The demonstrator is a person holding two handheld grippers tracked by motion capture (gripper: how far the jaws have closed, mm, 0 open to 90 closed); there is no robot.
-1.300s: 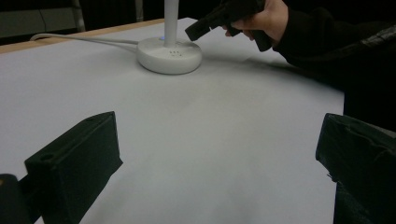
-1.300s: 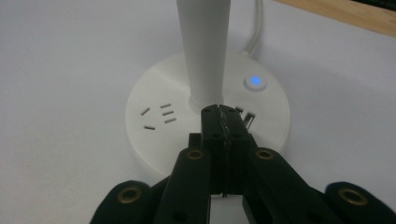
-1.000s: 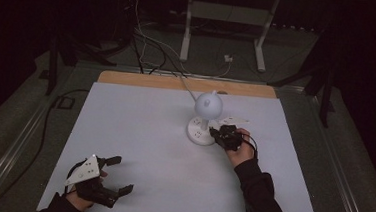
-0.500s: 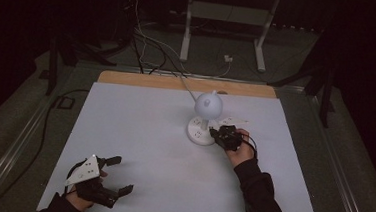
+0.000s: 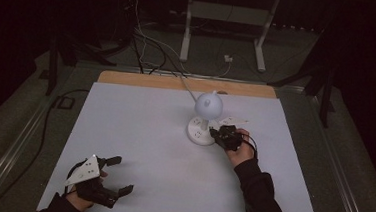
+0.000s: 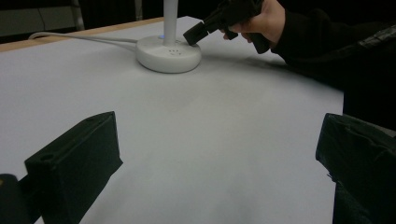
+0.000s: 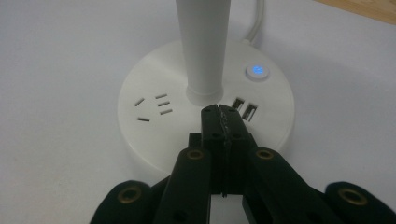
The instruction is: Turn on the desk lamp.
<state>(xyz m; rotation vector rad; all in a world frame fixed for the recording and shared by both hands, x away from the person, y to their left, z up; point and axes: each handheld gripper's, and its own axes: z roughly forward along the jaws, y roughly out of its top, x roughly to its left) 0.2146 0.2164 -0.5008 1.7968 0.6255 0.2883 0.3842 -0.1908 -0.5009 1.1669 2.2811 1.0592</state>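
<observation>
In the right gripper view the lamp (image 7: 205, 51) stem runs off the top edge, its head unseen. The left gripper view cuts the stem likewise. Whether the closed jaws touch the base cannot be told.

The lamp (image 5: 205, 122) stands on the table (image 5: 139, 132); right gripper (image 5: 220, 135) beside its base.

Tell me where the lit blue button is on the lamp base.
In the right gripper view, the blue button sits on the lamp base, right of the stem, behind the USB ports.
</observation>
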